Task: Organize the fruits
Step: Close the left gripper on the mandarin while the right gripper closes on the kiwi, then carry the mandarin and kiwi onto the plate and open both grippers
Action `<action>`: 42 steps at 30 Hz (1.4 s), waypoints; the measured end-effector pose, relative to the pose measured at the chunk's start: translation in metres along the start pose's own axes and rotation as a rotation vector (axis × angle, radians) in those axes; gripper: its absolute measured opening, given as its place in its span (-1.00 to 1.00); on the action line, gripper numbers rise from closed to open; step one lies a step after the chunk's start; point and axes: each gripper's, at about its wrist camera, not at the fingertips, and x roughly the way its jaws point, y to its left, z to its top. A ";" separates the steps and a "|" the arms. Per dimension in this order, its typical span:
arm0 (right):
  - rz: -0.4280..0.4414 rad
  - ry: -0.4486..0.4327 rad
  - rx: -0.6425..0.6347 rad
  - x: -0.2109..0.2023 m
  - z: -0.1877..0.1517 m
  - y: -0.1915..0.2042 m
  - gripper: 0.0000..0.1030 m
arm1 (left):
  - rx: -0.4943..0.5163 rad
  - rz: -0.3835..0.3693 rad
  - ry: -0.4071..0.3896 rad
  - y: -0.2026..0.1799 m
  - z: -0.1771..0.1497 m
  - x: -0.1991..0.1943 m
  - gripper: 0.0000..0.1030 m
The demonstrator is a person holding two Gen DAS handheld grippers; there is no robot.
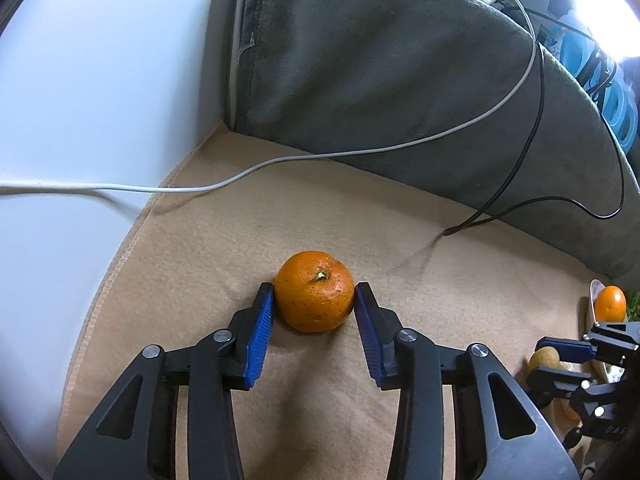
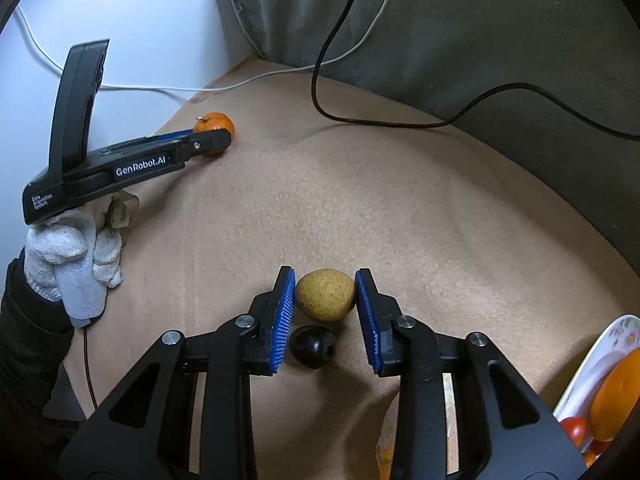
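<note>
Blue ribbed pads of the left tool sit nearest the lens in the left wrist view, pressed against both sides of a mandarin; the tool is clamped on it. That mandarin rests stem-up on a tan cloth covering the surface. Far behind it lies a grey cushion, with a white cable and a black cable draped across cushion and cloth. At the far right edge, a second orange lies on a plate.

From the right wrist view, the right tool closes on a brown speckled kiwi, both pads touching its sides. Just nearer than the kiwi, between the tool's arms, lies a black round knob. To the far left, a gloved hand holds the left tool's body, whose tips reach the mandarin near the cloth's far left edge. At the near right corner, a flowered plate carries the orange and a small red fruit.
</note>
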 end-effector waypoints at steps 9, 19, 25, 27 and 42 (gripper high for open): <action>0.004 -0.046 0.021 -0.021 -0.002 -0.006 -0.37 | 0.016 -0.011 -0.031 -0.010 -0.004 -0.019 -0.26; 0.004 -0.102 0.049 -0.055 -0.008 -0.016 -0.37 | 0.045 -0.068 -0.065 -0.040 -0.013 -0.051 -0.26; 0.003 -0.135 0.070 -0.079 -0.019 -0.022 -0.37 | 0.079 -0.111 -0.084 -0.066 -0.020 -0.071 -0.26; 0.001 -0.143 0.075 -0.085 -0.022 -0.023 -0.37 | 0.090 -0.127 -0.088 -0.076 -0.022 -0.076 -0.26; -0.039 -0.224 0.194 -0.147 -0.063 -0.070 -0.37 | 0.178 -0.250 -0.082 -0.148 -0.047 -0.095 -0.26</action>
